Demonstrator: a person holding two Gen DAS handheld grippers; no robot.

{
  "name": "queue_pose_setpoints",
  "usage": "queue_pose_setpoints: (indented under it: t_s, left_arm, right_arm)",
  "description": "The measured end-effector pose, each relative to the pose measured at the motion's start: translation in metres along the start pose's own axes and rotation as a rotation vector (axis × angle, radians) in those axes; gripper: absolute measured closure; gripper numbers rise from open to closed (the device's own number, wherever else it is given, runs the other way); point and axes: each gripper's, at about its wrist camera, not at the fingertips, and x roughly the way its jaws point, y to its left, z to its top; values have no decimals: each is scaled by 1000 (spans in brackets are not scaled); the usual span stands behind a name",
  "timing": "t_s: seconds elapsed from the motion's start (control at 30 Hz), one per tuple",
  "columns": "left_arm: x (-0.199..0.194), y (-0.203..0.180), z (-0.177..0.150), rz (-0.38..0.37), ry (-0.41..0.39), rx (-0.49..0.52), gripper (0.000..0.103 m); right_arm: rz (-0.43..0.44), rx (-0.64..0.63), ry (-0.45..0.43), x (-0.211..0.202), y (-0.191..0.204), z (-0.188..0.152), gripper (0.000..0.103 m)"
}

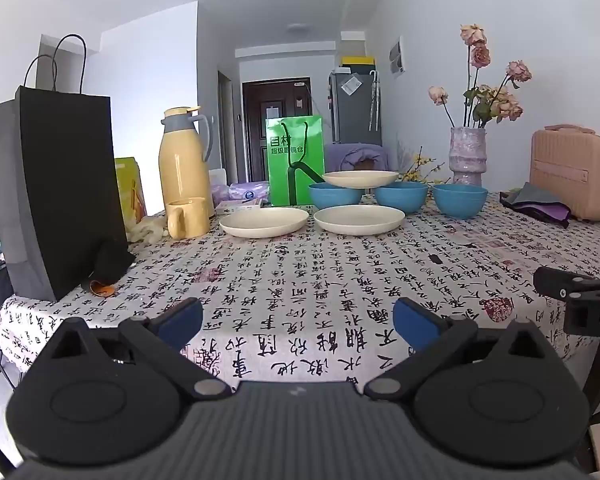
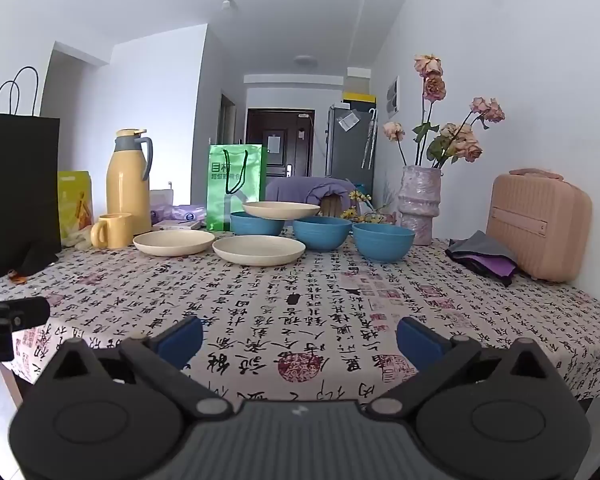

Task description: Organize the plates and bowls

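Two cream plates lie side by side on the patterned tablecloth, the left plate (image 1: pixel 264 222) (image 2: pixel 173 242) and the right plate (image 1: pixel 359 219) (image 2: pixel 259 250). A third cream plate (image 1: pixel 360 178) (image 2: pixel 281 210) rests on top of the left blue bowl (image 1: pixel 334 196) (image 2: pixel 256 224). Two more blue bowls stand to its right, the middle bowl (image 1: pixel 401 196) (image 2: pixel 322 233) and the right bowl (image 1: pixel 459 200) (image 2: pixel 383 241). My left gripper (image 1: pixel 298 320) is open and empty above the near table edge. My right gripper (image 2: pixel 300 338) is open and empty, also near the front edge, far from the dishes.
A black paper bag (image 1: pixel 56 192) stands at the left, beside a yellow thermos (image 1: pixel 182 164) and yellow mug (image 1: pixel 188 218). A green bag (image 1: pixel 296 158) stands behind the dishes. A vase of dried roses (image 1: pixel 468 156), a pink case (image 1: pixel 572 172) and folded cloth (image 1: pixel 540 204) sit at the right.
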Motion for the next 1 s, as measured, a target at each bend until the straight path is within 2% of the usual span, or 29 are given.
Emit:
queue_pose_setpoints:
  t_s: [0.03, 0.37, 0.43, 1.0]
  left_arm:
    - [1, 0, 0, 1, 1, -1, 0]
    - [22, 5, 6, 4, 6, -28, 0]
    - [-3, -1, -1, 3, -27, 5, 0]
    - [0, -3, -3, -12, -23, 20, 0]
  right_arm:
    - [2, -2, 27, 1, 0, 1, 0]
    - [0, 1, 19, 5, 12, -8, 0]
    - [3, 9, 18, 4, 10, -7, 0]
    - [6, 31, 38, 2, -2, -7, 0]
